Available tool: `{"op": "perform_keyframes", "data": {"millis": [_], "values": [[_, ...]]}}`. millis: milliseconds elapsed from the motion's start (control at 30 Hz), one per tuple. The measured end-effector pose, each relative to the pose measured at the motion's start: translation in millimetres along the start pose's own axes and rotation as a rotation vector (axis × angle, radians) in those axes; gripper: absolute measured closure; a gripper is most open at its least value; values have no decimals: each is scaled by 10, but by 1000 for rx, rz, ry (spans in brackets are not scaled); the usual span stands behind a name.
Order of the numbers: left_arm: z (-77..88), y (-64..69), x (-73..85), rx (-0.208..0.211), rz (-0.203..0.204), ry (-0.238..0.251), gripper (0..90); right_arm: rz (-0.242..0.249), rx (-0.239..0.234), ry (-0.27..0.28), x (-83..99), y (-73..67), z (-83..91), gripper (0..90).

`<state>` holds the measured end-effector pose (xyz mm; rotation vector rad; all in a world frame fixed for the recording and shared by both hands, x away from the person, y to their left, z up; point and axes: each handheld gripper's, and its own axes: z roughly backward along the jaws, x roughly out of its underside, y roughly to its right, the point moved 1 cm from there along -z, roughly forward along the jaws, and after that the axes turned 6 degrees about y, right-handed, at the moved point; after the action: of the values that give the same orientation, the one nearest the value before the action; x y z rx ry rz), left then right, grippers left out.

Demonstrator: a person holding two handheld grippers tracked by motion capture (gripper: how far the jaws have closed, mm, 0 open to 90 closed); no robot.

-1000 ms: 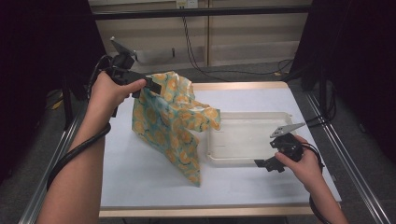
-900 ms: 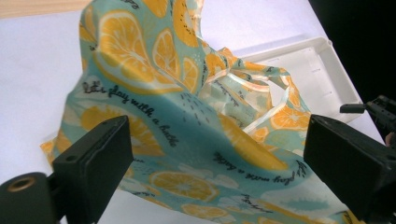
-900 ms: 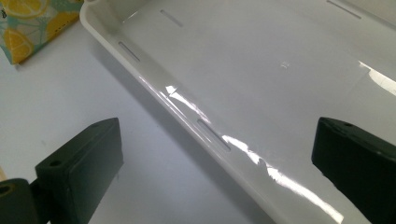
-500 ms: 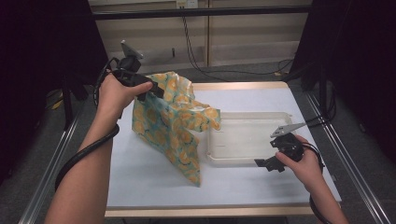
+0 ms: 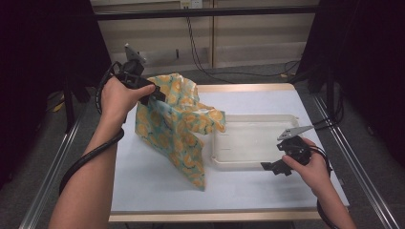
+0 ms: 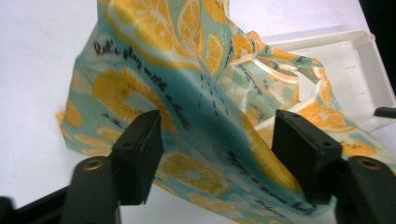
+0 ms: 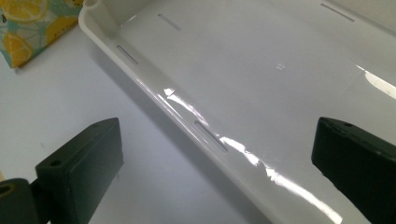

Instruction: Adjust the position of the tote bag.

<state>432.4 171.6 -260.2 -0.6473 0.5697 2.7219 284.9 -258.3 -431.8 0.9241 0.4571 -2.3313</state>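
Note:
A cloth bag (image 5: pixel 176 129) printed with orange slices on teal stands raised on the white table, its top corner up at my left gripper (image 5: pixel 155 95). In the left gripper view the cloth (image 6: pixel 201 107) runs between the two jaws of the left gripper (image 6: pixel 217 130). The jaws have just been closing, a gap still shows at each pad, and whether the cloth rests on one jaw I cannot tell. My right gripper (image 5: pixel 270 167) is open and low at the front right of a white plastic tray (image 5: pixel 248 164). In the right gripper view the gripper (image 7: pixel 217 135) straddles the tray's near wall (image 7: pixel 187 116).
The tray (image 6: pixel 345 51) lies just right of the cloth and touches its hanging edge. A bare strip of table (image 5: pixel 157 191) runs along the front. Metal rails (image 5: pixel 62 157) flank the table, and cables hang behind its far edge.
The left hand has tipped and shifted slightly at the top of the cloth. The cloth, the tray and the right hand have kept their places.

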Motion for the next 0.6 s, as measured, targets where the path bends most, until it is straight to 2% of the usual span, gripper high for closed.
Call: {"op": "perform_keyframes", "data": {"millis": [33, 67, 100, 167, 200, 233, 267, 333, 367, 400, 533, 600], "values": [[0, 0, 0, 0, 0, 0, 350, 1, 0, -1, 2, 3, 0, 16], [-3, 15, -3, 3, 35, -13, 376, -1, -4, 1, 6, 6, -2, 16], [-1, 19, -3, -2, 46, -18, 393, -3, -2, -2, 7, 6, -2, 16], [-6, 29, 2, -22, 66, -43, 495, -11, 2, -6, 8, 5, 2, 16], [-6, 29, 2, -22, 66, -43, 539, -11, 2, -6, 8, 5, 2, 16], [-20, 28, 6, -8, 81, -64, 580, 2, 0, 2, 6, 10, -2, 16], [-26, 37, 8, -13, 87, -65, 595, 2, 3, 1, 5, 9, 0, 16], [-29, 38, 9, -20, 87, -74, 624, 4, 6, -1, 4, 9, 1, 16], [-31, 39, 12, -23, 93, -84, 688, 1, -1, 1, 7, 9, 0, 16], [-29, 43, 12, -27, 100, -89, 714, -10, 2, -4, 8, 4, 4, 16], [-13, 25, -5, -68, 93, -95, 886, -9, 2, -8, 12, 7, -4, 16], [-10, 30, -11, -83, 89, -96, 900, -10, 2, -12, 16, 2, -11, 16]]}}
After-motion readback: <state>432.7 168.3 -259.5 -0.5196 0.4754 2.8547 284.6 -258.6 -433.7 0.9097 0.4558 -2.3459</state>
